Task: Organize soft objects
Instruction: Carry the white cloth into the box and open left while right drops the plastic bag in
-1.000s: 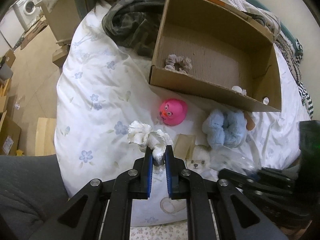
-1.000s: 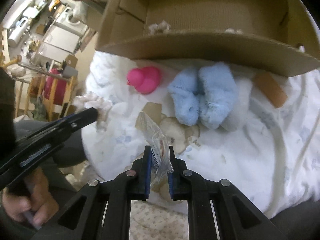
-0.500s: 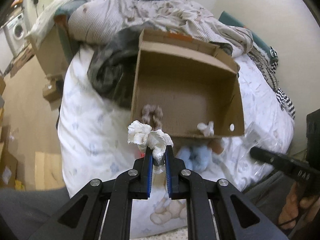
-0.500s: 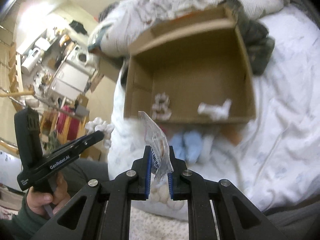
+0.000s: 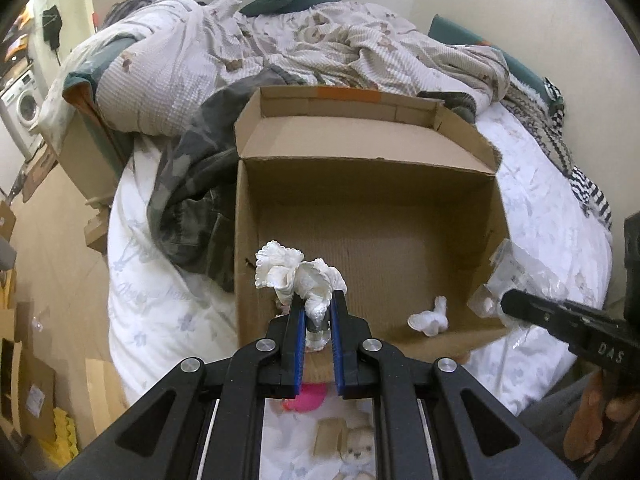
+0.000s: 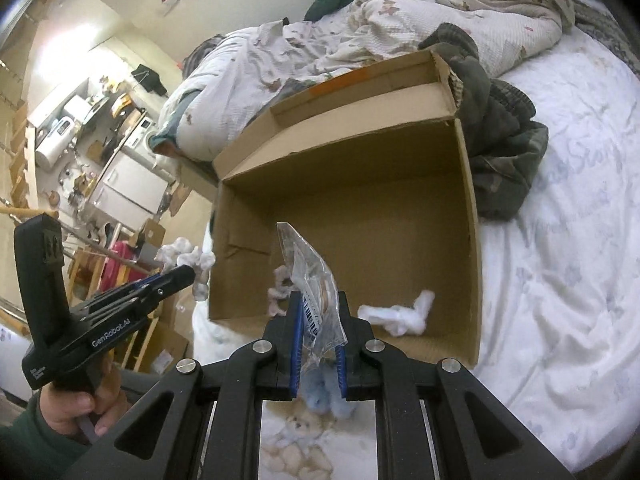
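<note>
Only from the right wrist: grey scrunchie (image 6: 280,294) in box (image 6: 466,216); left tongs (image 5: 317,312) clenching white scrunchie (image 5: 300,274), right tongs (image 6: 318,322) plastic packet (image 6: 310,276).

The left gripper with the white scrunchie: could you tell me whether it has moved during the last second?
Yes: the left gripper moved forward and up from the bedsheet to the cardboard box.

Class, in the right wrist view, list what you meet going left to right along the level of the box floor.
Left gripper holding white scrunchie → grey scrunchie → clear plastic packet → white fluffy piece → cardboard box right wall → white bedsheet.
</note>
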Demonstrator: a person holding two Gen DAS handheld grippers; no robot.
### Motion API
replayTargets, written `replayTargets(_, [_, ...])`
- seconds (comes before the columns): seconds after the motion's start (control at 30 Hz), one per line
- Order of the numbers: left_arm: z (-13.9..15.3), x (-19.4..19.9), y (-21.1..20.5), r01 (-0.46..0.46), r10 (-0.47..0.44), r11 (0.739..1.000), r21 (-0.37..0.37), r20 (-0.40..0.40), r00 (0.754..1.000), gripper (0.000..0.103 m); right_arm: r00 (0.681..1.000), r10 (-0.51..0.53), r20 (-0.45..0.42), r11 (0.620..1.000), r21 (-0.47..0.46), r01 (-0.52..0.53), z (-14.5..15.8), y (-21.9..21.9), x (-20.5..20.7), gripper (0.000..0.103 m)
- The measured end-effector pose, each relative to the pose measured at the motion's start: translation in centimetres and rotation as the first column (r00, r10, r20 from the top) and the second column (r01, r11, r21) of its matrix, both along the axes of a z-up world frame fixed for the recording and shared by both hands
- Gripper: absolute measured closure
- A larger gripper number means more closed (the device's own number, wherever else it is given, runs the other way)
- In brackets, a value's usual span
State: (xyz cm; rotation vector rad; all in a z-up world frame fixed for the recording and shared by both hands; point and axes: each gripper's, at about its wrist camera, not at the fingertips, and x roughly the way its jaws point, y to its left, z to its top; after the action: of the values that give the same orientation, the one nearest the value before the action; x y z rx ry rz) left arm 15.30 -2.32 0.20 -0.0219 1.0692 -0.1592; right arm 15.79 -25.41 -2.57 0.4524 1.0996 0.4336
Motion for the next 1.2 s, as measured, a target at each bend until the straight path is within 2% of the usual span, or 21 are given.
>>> replayTargets(0.3, [-3.3,0.9,0.2,-0.058,0.057,0.998,-0.032,-0.022,0.998,0.093,1.0,0.008,-0.026,0.999,-0.032,-0.009,-2.1,1.2,0.5,0.087])
replayTargets(0.43, [-4.0,1.0,-0.3,-0.042,0.041,0.999,-0.032,-0.03,0.999,0.092,0.999,0.021,-0.049,0.998,-0.056,-0.024,-2.9,1.9,1.1,0.087])
replayTargets(0.7, [-4.7,0.7,-0.8,-0.002,0.002,1.0,-0.007,-0.021,1.0,0.092,0.995,0.05,-0.081,0.994,-0.092,-0.057,-4.1,3.5,1.9,0.087])
replayTargets(1.2, [-5.1,1.0,-0.6,-0.013,0.013,1.0,0.0,-0.03,0.999,0.091,0.991,0.053,-0.122,0.992,-0.111,-0.067,-5.1,4.0,2.5,0.087])
